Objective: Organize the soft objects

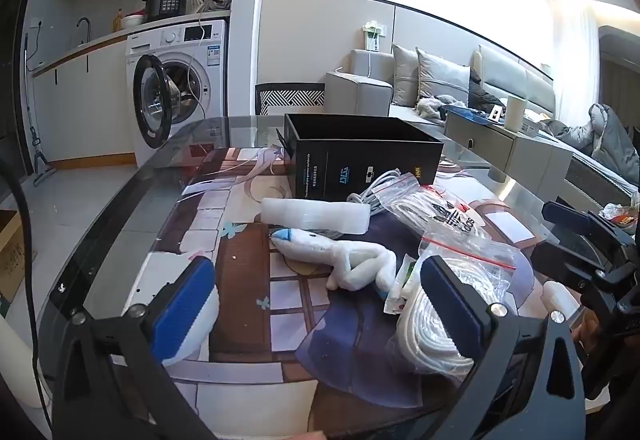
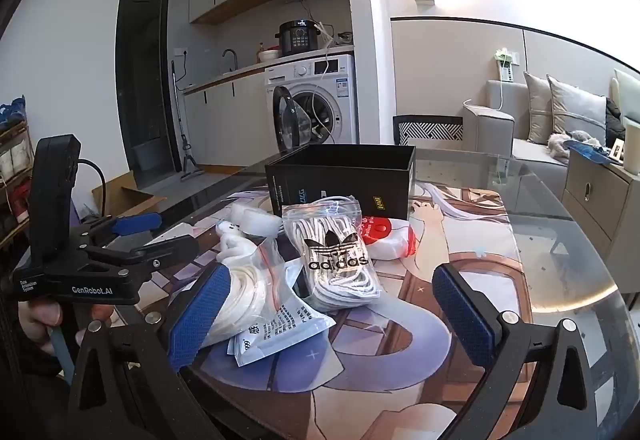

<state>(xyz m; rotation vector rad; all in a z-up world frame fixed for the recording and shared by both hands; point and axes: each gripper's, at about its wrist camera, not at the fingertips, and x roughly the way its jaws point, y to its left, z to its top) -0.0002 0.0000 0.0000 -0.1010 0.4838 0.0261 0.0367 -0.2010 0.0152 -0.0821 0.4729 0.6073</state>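
Observation:
An open black box (image 1: 360, 152) (image 2: 340, 176) stands at the far side of the glass table. In front of it lie soft items: a white foam roll (image 1: 316, 214), a white twisted plush piece (image 1: 344, 260) (image 2: 232, 240), an adidas bag of white cord (image 2: 336, 260) (image 1: 440, 208), a zip bag of white cord (image 1: 444, 304) (image 2: 248, 280), a flat white sachet (image 2: 280, 324) and a red-and-white pouch (image 2: 384, 232). My left gripper (image 1: 320, 316) is open and empty above the table. My right gripper (image 2: 332, 316) is open and empty over the sachet.
A printed mat (image 1: 248, 280) covers the glass table (image 2: 580, 272). The right gripper shows at the right edge of the left wrist view (image 1: 592, 252); the left one shows at the left of the right wrist view (image 2: 132, 240). A washing machine (image 1: 180, 92) and sofa (image 1: 420, 88) stand beyond.

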